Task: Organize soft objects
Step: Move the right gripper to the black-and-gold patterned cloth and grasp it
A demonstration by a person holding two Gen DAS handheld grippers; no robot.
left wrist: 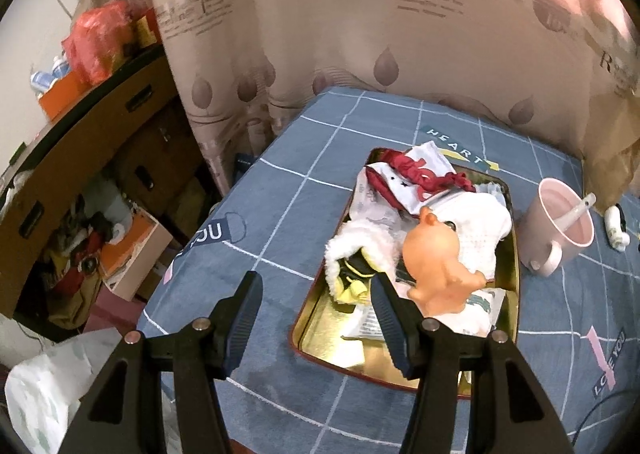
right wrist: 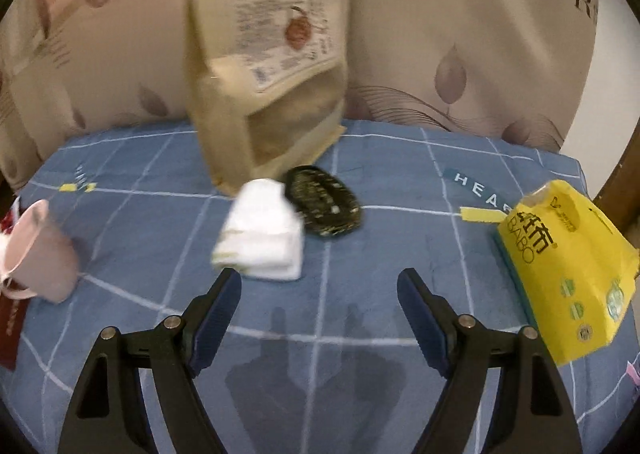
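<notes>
A gold-lined tin tray [left wrist: 316, 330] lies on the blue checked cloth. It holds white cloths [left wrist: 476, 226], a red-and-white garment [left wrist: 416, 174], a yellow-black item [left wrist: 356, 278] and an orange rubber doll [left wrist: 436, 262]. My left gripper [left wrist: 316, 290] is open and empty over the tray's near left edge. In the right wrist view a folded white cloth [right wrist: 262, 236] lies on the table beside a dark oval pouch [right wrist: 324, 202]. My right gripper [right wrist: 320, 286] is open and empty, just in front of the white cloth.
A pink mug [left wrist: 560, 226] with a spoon stands right of the tray and shows at the left of the right wrist view [right wrist: 40, 250]. A tan paper bag [right wrist: 264, 66] stands at the back. A yellow tissue pack [right wrist: 568, 266] lies at the right. Cardboard boxes [left wrist: 96, 158] lie left of the table.
</notes>
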